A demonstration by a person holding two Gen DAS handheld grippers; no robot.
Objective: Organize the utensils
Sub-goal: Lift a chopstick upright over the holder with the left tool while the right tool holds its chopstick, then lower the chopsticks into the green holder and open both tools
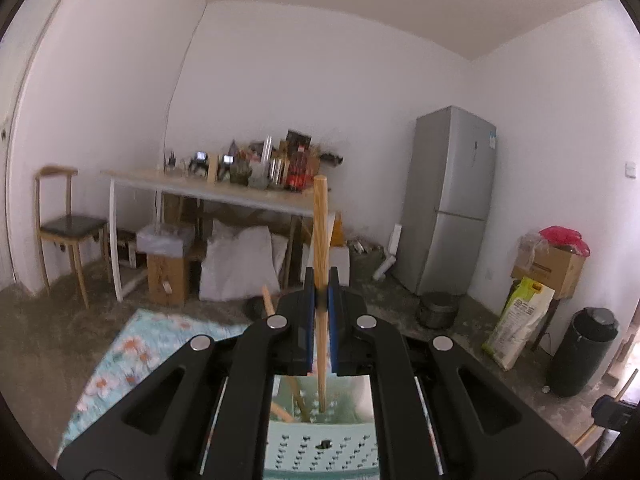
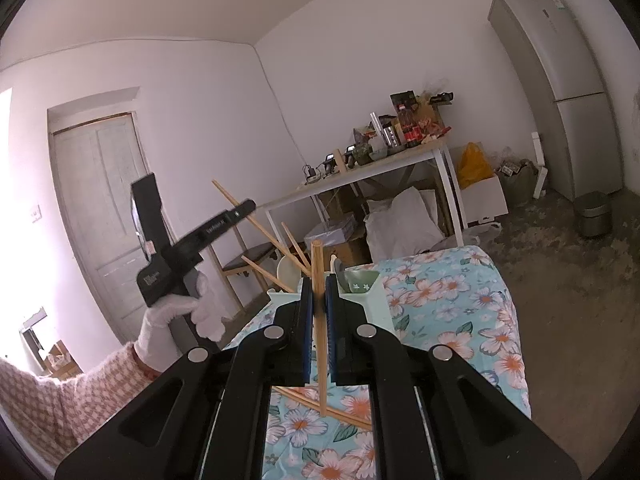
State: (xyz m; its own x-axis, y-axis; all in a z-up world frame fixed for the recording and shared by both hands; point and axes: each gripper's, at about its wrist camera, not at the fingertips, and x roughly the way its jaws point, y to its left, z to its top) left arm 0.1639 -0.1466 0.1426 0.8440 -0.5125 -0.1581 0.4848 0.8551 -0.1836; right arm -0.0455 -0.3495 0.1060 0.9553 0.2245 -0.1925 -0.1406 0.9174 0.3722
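The left gripper (image 1: 320, 300) is clamped on a wooden chopstick (image 1: 320, 240), holding it nearly upright with its lower end dipping into the pale green perforated utensil holder (image 1: 320, 440) directly beneath the jaws. Other sticks (image 1: 296, 396) already lean inside that holder. Seen from the right wrist camera, the gloved left hand (image 2: 176, 316) holds its tool raised over the left side of the holder.

The right gripper (image 2: 319, 300) is likewise closed on a second chopstick (image 2: 319, 272), held upright above the floral tablecloth (image 2: 448, 320). One more loose chopstick (image 2: 340, 412) lies flat on the cloth below it. Ahead of it stands the holder (image 2: 280, 294), with several chopsticks (image 2: 264, 228) fanned out of it and a green bowl (image 2: 360, 282) just beside.

The step in hand looks like dropping chopsticks into the holder. Next, the left jaws likely need to part so the stick falls in; the right must carry its stick forward over the opening, keeping it upright and away from the leaning sticks.
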